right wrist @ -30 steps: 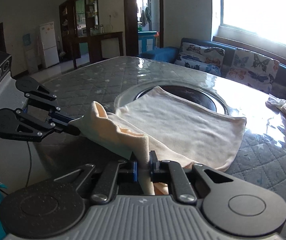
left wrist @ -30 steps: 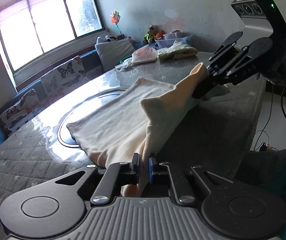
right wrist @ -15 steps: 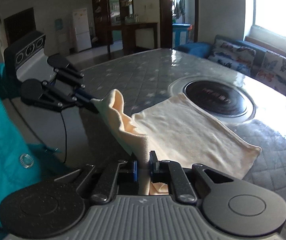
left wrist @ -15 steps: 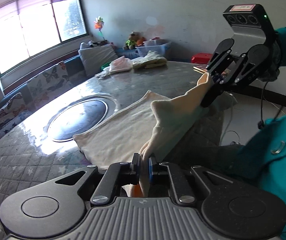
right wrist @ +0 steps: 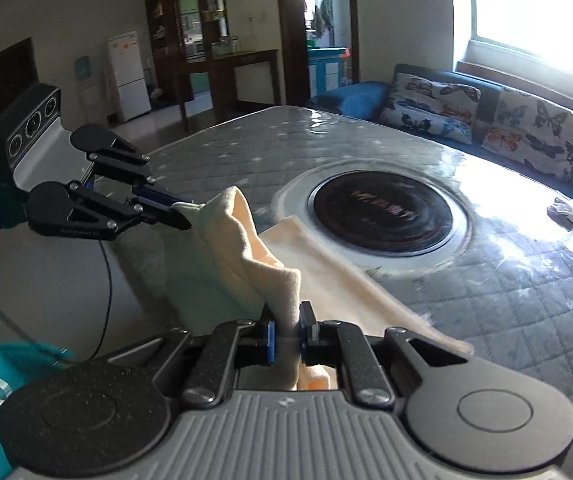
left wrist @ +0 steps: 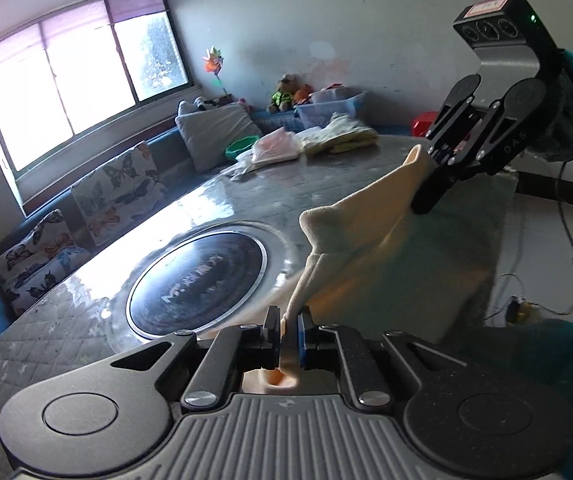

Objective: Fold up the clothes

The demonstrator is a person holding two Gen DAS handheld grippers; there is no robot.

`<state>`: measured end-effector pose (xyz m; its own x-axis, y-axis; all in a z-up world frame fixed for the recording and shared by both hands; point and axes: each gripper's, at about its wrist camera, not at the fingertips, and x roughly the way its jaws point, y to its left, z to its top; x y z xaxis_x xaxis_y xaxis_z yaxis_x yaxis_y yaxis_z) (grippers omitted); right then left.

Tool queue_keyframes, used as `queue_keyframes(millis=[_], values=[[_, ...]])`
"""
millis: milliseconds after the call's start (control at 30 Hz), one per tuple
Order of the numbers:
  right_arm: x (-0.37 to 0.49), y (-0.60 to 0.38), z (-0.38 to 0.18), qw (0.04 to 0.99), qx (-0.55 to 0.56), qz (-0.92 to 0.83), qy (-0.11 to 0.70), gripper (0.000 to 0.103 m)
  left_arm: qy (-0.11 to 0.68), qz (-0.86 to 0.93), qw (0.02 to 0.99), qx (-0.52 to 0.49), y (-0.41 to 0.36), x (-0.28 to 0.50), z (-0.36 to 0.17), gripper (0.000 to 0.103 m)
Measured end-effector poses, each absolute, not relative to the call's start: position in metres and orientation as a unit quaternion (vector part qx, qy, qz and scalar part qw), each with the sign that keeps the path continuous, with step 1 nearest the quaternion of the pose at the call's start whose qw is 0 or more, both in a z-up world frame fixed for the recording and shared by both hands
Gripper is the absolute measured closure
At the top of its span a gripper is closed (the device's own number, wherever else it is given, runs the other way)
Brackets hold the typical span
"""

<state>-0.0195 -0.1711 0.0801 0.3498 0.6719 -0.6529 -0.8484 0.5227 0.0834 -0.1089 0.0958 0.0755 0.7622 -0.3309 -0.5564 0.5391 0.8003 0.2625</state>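
A cream-coloured cloth hangs between my two grippers, lifted off the near part of the table; its lower part trails on the table edge. My left gripper is shut on one corner of the cloth. My right gripper is shut on another corner. In the left wrist view the right gripper holds its corner higher, to the upper right. In the right wrist view the left gripper is at the left, pinching its corner.
The grey quilted table has a round black hotplate set in its middle. Folded clothes lie at the far end. A sofa with butterfly cushions runs along the window side. A cable hangs off the table's near side.
Both grippers have pulled the cloth back toward the near table edge and lifted it; the hotplate that it partly covered is now bare.
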Motion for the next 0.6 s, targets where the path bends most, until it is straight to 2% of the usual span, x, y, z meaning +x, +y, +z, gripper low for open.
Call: queue_keyframes(millis=[333,400,467,600], values=[[0.066,-0.146,0.031,0.828,-0.133,0.413,0.355,0.092,0.312,-0.185,0.916,0.173,0.095,-0.011,0.021,0.094],[0.074,-0.142,0.017,0.828,-0.119,0.405,0.37,0.089,0.323,-0.173,0.913,0.178,0.095,-0.005,0.012,0.093],[0.075,-0.142,0.004,0.839,-0.124,0.385,0.364,0.078,0.328,-0.166,0.913,0.175,0.096,-0.004,0.006,0.09],[0.072,-0.155,0.001,0.863,-0.095,0.345,0.356,0.077,0.326,-0.148,0.919,0.166,0.1,-0.006,0.006,0.084]])
